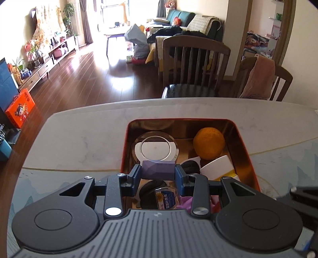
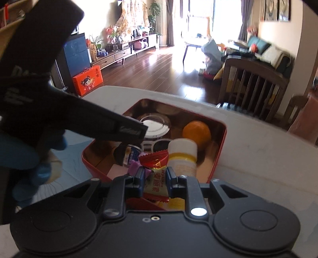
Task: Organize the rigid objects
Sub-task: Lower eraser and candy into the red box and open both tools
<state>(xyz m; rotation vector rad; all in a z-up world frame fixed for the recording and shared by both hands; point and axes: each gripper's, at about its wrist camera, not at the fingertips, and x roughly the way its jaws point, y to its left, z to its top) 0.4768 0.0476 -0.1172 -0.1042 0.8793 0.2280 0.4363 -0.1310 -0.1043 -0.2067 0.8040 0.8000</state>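
Left gripper (image 1: 158, 172) clamps purple block (image 1: 158, 170) over red tin (image 2: 217, 158) | right gripper (image 2: 154, 177) pinches candy packet (image 2: 157, 178), probably above tin | orange (image 1: 208, 143), bottle (image 2: 183, 156) already inside | both still to drop

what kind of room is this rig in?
Likely a home's open living-dining room: wooden dining chairs at a pale table, a sofa behind, a low TV cabinet with plants.

The tin box (image 1: 248, 156) looks like metal, with a glossy golden inside that mirrors its contents. The table (image 1: 89, 129) has a smooth, matt marble look. The orange (image 1: 208, 142) has dull, pitted skin. The candy wrapper (image 2: 157, 178) is shiny, crinkled foil.
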